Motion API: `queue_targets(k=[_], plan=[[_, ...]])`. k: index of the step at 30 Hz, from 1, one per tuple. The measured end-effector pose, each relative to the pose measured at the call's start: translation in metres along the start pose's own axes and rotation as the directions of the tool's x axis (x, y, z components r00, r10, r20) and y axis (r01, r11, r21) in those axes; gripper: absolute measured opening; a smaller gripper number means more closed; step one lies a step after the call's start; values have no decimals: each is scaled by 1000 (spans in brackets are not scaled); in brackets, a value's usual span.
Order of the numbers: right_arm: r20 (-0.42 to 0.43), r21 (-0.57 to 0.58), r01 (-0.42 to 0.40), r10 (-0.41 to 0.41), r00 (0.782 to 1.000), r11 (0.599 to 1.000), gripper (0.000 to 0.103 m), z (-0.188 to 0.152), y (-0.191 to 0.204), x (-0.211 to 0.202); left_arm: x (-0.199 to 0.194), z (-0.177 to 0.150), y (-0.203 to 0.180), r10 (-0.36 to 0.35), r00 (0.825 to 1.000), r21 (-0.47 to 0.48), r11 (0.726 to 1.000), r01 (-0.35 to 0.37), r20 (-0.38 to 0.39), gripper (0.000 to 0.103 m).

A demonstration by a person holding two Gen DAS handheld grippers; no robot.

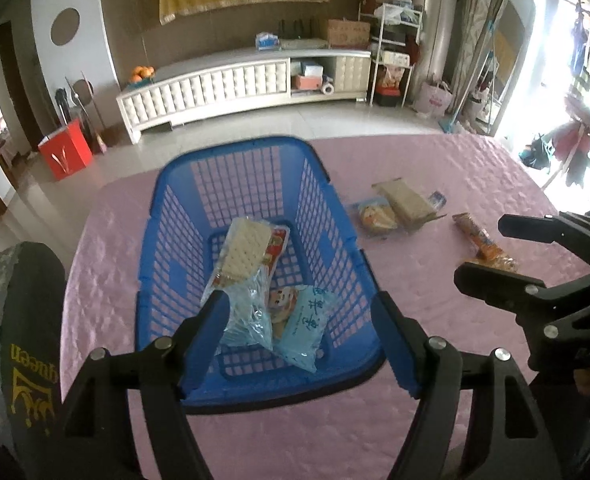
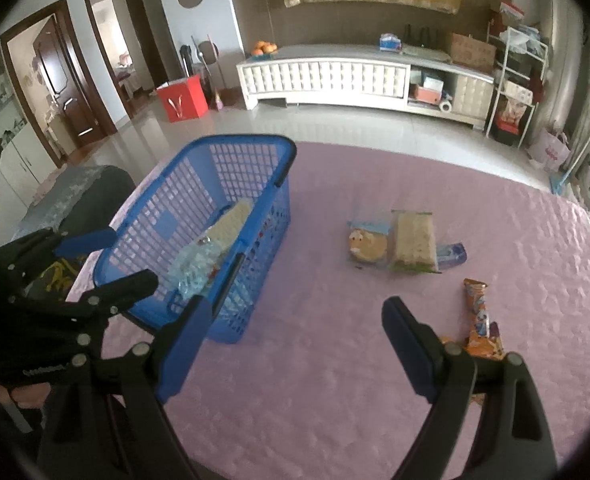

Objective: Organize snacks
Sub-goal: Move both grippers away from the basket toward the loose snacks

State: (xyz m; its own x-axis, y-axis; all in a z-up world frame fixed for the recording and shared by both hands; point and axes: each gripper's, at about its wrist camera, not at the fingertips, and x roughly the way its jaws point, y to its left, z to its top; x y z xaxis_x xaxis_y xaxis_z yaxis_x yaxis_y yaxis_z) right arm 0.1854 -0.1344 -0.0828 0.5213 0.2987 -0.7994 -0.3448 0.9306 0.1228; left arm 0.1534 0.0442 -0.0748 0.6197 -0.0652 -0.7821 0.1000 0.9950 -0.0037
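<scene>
A blue plastic basket stands on the pink tablecloth and shows in the right wrist view too. Inside lie a cracker pack, a clear bag and a light blue snack packet. My left gripper is open and empty above the basket's near end. On the cloth to the right lie a cookie pack, a wafer pack and an orange snack bar. My right gripper is open and empty, low over the cloth between the basket and the orange bar.
The pink cloth covers the table up to its far edge. A dark cushion with yellow lettering lies at the left. A white TV cabinet and a red box stand on the floor beyond.
</scene>
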Motion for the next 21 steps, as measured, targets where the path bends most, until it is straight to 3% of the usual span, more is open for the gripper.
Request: queue_targets(k=[10,21], plan=[[60,19,20,-22,998,1000,90,-7,-17,-43,-41,4,-38,-13,997,43,999,9,82,71],[82,82,84,-90,993,993,90,-19,-70,-76,-47,12,-101,-81,990,118,991,67,115,71]])
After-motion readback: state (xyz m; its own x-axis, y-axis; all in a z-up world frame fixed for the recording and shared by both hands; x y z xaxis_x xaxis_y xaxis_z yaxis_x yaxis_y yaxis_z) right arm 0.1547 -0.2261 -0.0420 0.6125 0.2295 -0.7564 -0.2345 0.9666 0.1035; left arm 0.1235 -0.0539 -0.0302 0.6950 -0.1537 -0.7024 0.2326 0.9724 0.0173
